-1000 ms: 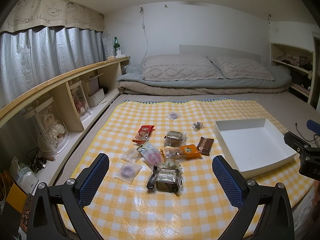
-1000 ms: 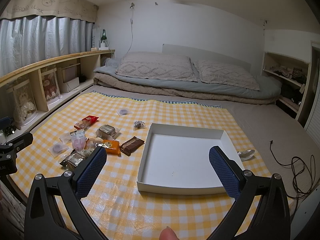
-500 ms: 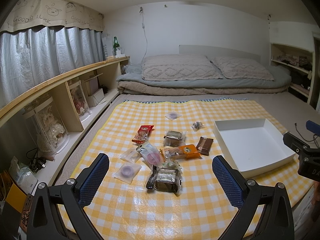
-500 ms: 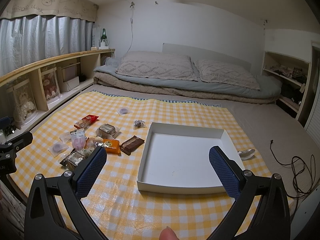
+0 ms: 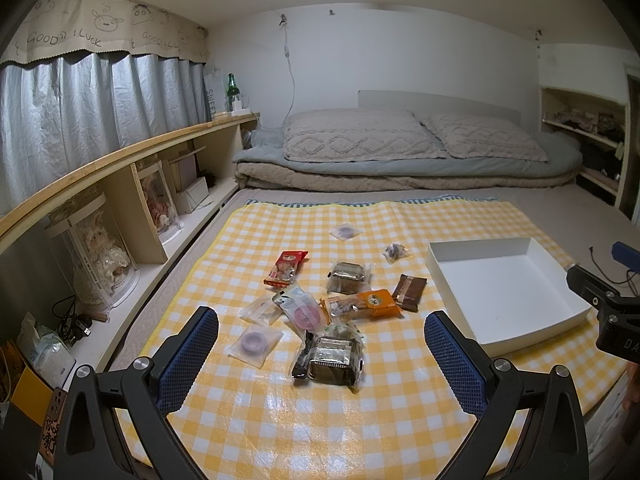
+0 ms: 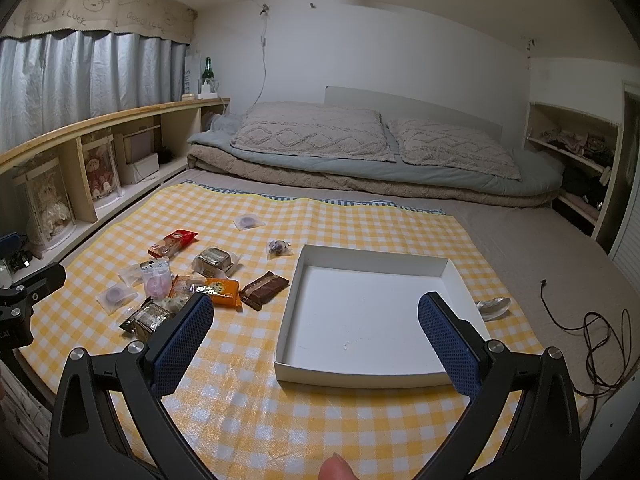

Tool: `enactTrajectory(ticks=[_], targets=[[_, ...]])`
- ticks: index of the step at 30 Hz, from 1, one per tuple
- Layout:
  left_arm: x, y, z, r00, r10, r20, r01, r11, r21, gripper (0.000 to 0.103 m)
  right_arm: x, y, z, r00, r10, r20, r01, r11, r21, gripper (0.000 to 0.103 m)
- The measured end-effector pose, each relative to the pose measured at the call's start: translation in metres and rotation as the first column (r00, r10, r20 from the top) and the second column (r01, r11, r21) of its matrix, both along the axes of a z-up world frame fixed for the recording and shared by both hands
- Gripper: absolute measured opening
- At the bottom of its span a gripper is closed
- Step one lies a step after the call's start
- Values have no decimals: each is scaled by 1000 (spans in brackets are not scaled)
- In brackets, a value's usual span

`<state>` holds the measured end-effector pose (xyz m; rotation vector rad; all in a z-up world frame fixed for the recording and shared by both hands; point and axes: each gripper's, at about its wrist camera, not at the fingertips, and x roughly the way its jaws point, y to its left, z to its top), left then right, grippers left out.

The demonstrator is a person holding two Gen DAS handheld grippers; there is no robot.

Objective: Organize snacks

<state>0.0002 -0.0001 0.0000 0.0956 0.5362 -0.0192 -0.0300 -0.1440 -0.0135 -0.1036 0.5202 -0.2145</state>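
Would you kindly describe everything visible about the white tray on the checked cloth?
The white tray is shallow and rectangular with low upright walls, seemingly cardboard. It holds no snacks, only tiny specks on its floor. It lies flat on the yellow checked cloth, right of the scattered snacks; the brown wrapper lies nearest, apart.

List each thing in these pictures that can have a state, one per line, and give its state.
left claw: open, holding nothing
right claw: open, holding nothing
white box: lidless, nothing inside
orange packet: sealed, lying flat on the mat
brown bar: wrapped, lying beside the box
red packet: sealed, lying flat
green bottle: upright on the shelf
curtain: drawn shut
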Motion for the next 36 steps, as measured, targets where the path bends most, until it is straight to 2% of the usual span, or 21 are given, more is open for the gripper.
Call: enactTrajectory(ticks=[12, 14, 21, 26, 30, 36], targets=[[-1, 0, 6, 1000, 13, 9, -13, 1000, -8, 103, 3, -4, 1, 1000, 5, 5, -5, 1000, 6, 103], [4, -1, 2, 1000, 18, 8, -18, 1000, -6, 103, 4, 0, -3, 1000, 10, 2, -10, 1000, 7, 103], [29, 7, 15, 999, 39, -9, -39, 999, 6, 103, 30, 12, 14, 997, 73, -26, -73, 997, -27, 103], [56, 13, 20, 998, 63, -25, -62, 998, 32, 103, 58, 13, 23, 992, 111, -52, -112, 993, -21, 103], [91, 11, 16, 996, 63, -67, -59, 997, 48, 103, 86, 14, 19, 988, 130, -81, -130, 992, 5, 103], [164, 25, -3, 976, 98, -196, -91, 995, 45, 103, 128, 16, 5, 970, 197, -140, -186, 978, 92, 103]])
